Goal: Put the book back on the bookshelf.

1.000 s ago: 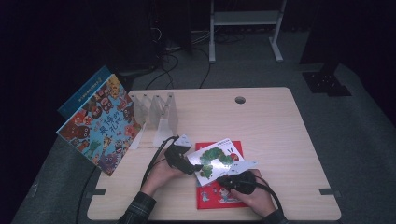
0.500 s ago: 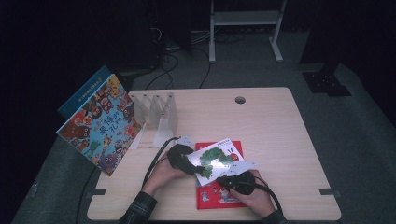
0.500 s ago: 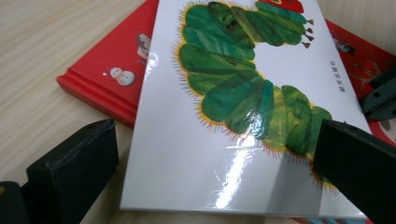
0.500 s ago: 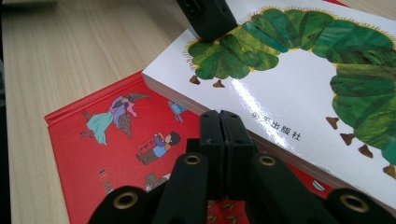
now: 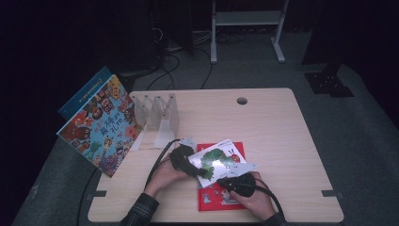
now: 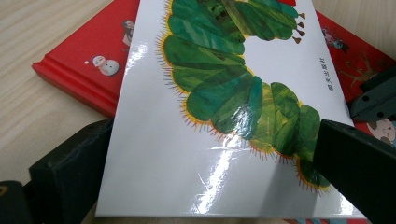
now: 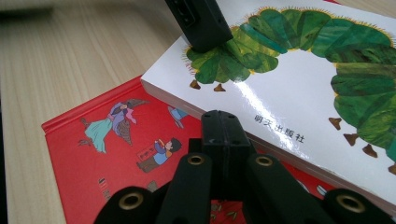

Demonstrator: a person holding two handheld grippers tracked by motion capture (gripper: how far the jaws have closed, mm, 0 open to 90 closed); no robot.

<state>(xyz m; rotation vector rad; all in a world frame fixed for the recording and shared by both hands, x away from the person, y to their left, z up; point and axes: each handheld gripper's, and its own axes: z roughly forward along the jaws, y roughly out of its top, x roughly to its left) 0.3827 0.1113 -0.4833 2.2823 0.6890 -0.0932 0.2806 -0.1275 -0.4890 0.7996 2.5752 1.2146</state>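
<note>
Glossy white caterpillar book pinched across its width by left claw, lifted aslant over flat red picture book on pale wooden tabletop. Right claw pressed together, empty, tip just beside white book's near edge. Both hands low, side by side.

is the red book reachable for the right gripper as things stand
Probably yes: the right gripper, shut and empty, sits right over the red book. The white caterpillar book, clamped in the left gripper, overlaps only part of it.
</note>
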